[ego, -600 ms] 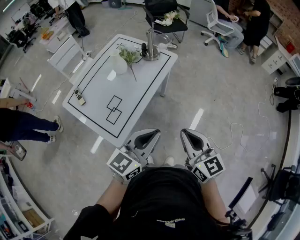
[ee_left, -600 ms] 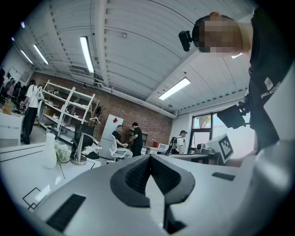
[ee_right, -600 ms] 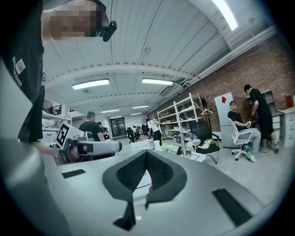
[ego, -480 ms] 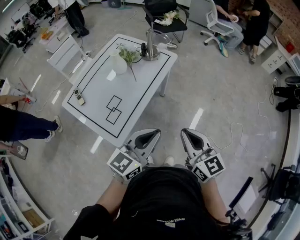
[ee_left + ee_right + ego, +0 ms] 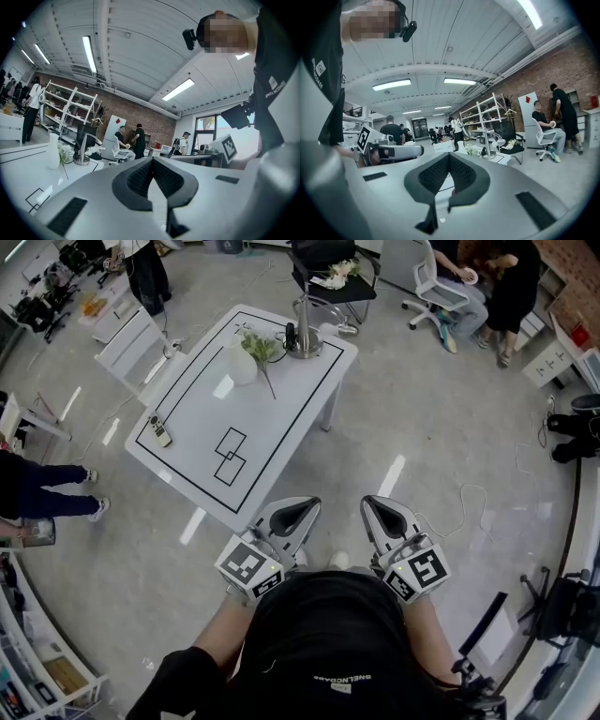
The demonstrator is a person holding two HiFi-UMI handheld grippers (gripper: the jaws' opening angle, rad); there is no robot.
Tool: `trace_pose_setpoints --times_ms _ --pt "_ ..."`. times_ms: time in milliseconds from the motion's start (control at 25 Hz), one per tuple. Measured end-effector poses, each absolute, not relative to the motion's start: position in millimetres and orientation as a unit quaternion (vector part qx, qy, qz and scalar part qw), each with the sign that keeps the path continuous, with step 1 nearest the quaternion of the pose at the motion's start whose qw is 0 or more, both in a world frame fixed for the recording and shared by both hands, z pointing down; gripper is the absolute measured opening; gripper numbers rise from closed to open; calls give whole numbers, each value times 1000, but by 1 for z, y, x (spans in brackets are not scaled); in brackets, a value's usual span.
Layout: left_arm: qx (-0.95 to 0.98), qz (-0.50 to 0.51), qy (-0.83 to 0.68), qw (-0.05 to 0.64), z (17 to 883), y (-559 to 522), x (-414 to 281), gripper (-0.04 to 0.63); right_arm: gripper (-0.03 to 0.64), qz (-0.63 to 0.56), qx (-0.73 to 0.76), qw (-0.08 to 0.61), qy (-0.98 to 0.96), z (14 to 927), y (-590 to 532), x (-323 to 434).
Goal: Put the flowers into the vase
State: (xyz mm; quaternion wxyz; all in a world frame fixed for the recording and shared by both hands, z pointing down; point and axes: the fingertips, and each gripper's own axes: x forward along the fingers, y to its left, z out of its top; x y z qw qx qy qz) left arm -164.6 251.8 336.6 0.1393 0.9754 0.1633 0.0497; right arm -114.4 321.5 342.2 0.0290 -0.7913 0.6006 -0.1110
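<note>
A white vase [image 5: 240, 367] stands near the far end of the white table [image 5: 197, 451]. A flower sprig [image 5: 262, 350] with green leaves lies beside it, its stem pointing toward me. My left gripper [image 5: 298, 509] and right gripper [image 5: 378, 510] hover side by side close to my body, off the table's near corner and well short of the flowers. Both are shut with nothing between the jaws. In the left gripper view the left gripper [image 5: 152, 161] shows its pads together, with the vase [image 5: 53, 151] and flowers [image 5: 65, 152] far off at the left. The right gripper [image 5: 449, 158] looks the same.
A metal stand [image 5: 302, 338] sits at the table's far corner and a small remote [image 5: 159, 433] near its left edge. A black chair [image 5: 330, 282] holding more flowers stands beyond the table. People stand at the left and sit at the back right; cables trail on the floor to the right.
Both grippers have stayed where they were. The person in dark trousers at the left edge has stepped further left, and the view has shifted slightly.
</note>
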Motion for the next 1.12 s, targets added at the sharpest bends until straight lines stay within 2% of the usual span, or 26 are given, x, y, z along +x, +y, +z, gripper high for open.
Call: trace_pose_setpoints --times_ms 240,760,1120 --pt "974 53 164 144 341 238 -176 -3 11 -118 -798 67 588 339 313 -116" --pt "975 59 151 154 359 189 -201 -3 11 -134 -805 54 575 356 280 -135" --pt "975 64 148 150 371 181 -177 -3 11 -139 -802 56 578 370 266 -106"
